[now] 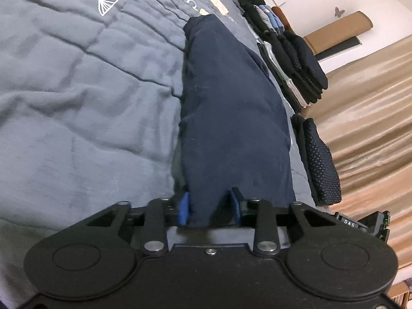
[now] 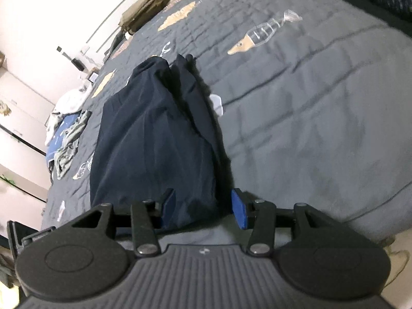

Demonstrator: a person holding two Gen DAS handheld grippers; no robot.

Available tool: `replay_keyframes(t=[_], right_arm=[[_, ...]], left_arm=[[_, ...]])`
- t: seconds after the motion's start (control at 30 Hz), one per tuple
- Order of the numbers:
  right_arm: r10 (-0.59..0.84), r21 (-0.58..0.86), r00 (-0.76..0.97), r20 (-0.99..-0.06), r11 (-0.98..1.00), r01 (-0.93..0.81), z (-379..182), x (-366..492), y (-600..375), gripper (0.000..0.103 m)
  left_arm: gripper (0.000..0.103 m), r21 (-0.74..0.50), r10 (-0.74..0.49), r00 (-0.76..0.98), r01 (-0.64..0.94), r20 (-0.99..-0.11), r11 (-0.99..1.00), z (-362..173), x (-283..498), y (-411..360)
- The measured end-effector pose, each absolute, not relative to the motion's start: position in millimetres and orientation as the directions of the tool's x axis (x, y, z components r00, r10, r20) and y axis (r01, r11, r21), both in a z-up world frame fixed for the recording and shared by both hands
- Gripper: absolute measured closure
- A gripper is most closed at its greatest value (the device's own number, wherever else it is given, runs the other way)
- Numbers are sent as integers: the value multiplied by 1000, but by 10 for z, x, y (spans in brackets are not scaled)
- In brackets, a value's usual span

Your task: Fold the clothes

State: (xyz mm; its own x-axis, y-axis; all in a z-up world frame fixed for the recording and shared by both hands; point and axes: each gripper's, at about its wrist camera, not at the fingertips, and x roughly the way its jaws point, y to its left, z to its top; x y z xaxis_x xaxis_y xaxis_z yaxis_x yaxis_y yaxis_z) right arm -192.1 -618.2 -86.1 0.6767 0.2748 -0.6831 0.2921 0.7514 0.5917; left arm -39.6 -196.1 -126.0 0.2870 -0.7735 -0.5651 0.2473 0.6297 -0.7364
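A dark navy garment (image 1: 226, 108) lies lengthwise on the grey quilted bedspread (image 1: 77, 103). My left gripper (image 1: 209, 208) has its blue pads (image 1: 184, 209) closed on the garment's near edge. In the right wrist view the same navy garment (image 2: 154, 139) runs away from my right gripper (image 2: 203, 209). Its blue pads (image 2: 238, 212) stand apart, with the garment's near edge between them and a gap at the right pad.
Stacks of folded dark clothes (image 1: 291, 56) line the bed's right edge, with a dotted folded piece (image 1: 319, 162) nearer. Beige curtains (image 1: 368, 118) hang beyond. A loose pile of clothes (image 2: 67, 134) lies at the bed's left side. The bedspread (image 2: 309, 103) has fish prints.
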Motion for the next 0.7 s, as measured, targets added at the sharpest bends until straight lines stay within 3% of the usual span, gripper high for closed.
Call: replay_keyframes(t=[0.13, 0.23, 0.4, 0.67, 0.7], right_arm=[[271, 594, 676, -685, 745, 303, -861, -1933, -6170, 56], [275, 602, 678, -682, 738, 305, -861, -1943, -6187, 56], [289, 617, 669, -685, 719, 320, -898, -1987, -6248, 56], [330, 663, 663, -672, 668, 338, -1018, -1949, -6279, 53], [338, 672, 665, -667, 658, 340, -1046, -1923, -6269, 49]], left_arm=[[95, -772, -815, 321, 283, -482, 569, -1077, -431, -1863], [96, -777, -824, 316, 295, -469, 556, -997, -454, -1816], [96, -744, -786, 286, 262, -549, 615, -1100, -450, -1853], [96, -739, -780, 291, 258, -554, 622, -1110, -425, -1854], [96, -739, -779, 292, 258, -555, 622, -1110, -421, -1859]])
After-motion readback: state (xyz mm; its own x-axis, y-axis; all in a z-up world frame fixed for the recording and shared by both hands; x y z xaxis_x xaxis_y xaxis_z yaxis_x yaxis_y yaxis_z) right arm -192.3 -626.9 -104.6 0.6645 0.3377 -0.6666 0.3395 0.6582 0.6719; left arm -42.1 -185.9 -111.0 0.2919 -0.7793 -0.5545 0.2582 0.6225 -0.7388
